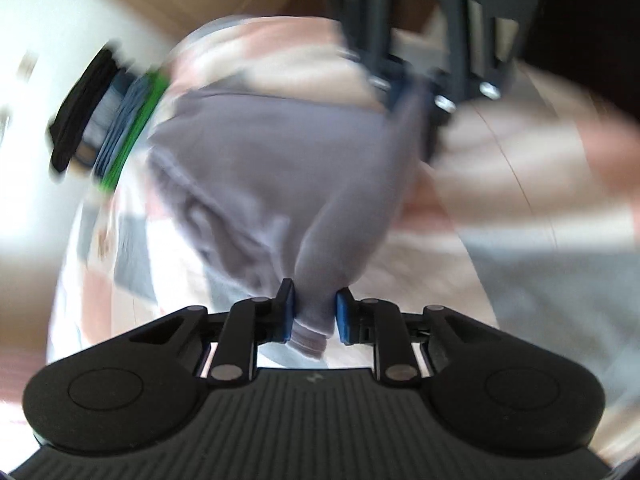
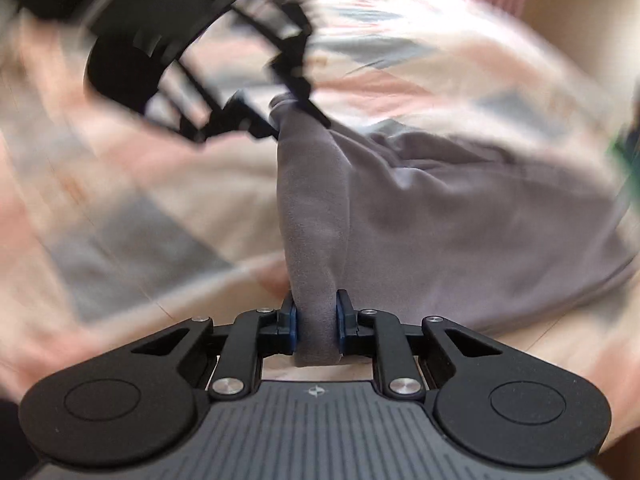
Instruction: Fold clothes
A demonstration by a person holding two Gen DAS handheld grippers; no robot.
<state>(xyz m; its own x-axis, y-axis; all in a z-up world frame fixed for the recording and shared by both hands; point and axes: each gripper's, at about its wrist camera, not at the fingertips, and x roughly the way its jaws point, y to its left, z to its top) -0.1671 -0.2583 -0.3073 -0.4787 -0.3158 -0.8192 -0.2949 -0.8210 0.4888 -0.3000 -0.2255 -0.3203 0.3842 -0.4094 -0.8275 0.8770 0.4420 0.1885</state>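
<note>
Both tools are clamped on the same grey garment point(image 1: 272, 168). Left tool point(image 1: 313, 314): blue pads pinched on a bunched edge at bottom centre of the left view, cloth fanning up and away from it. Right tool point(image 2: 316, 322): pads closed on a thick rolled band of the garment point(image 2: 440, 216), bottom centre of the right view.

Each tool shows in the other's camera. The right tool point(image 1: 416, 96) sits at upper right of the left view with cloth in it; the left tool point(image 2: 280, 120) is at upper centre-left of the right view, gripping the far end of the same band. So the edge is stretched between the two.

The rest of the garment hangs or drapes to the right in the right view, onto a pink, grey and white checked bed cover point(image 2: 132, 216). Heavy motion blur, so I can't say whether the body is lifted clear or lying on the cover.

A stack of folded clothes point(image 1: 120, 128) (black, blue, green) seems to sit at the left of the left view, edge on.

Progress call: this piece is mid-fold at best. It's grasped at two points along one edge, with no clean crease visible. Still to do: lay it down, fold it, add it to the stack.
</note>
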